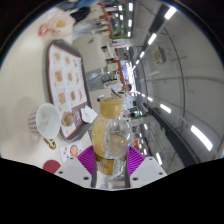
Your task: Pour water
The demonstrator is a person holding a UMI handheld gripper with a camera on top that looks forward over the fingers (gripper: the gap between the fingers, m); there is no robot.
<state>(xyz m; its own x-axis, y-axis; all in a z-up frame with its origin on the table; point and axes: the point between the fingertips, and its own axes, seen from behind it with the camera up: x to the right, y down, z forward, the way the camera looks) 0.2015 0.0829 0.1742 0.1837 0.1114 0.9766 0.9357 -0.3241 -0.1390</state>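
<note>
So here's where things sit. The gripper has its two fingers clamped on a clear plastic bottle, one purple pad pressed to one side and the other pad tight against the opposite side, no gap that I can see. The bottle looks like it has yellowish liquid in the upper part, though the glare makes it hard to be sure, and its cap end points up and away from the fingers, so its long axis runs pretty much straight ahead along them.

The whole view is tilted hard, so the table leans over on one side with ceiling lights streaking across the other. I'd guess the gripper is rolled over with the bottle in it.

What matters for the pour: the white cup sits on the table off to the left of the bottle, near it but not touching, with its open mouth facing roughly toward the camera. There's a tray of food beyond the cup, further up the table, and something small and red just below the cup.

My read is that the bottle's mouth isn't over the cup yet, so the neck needs to swing left toward the rim before any tipping does any good. Otherwise it'll end up on the table.
</note>
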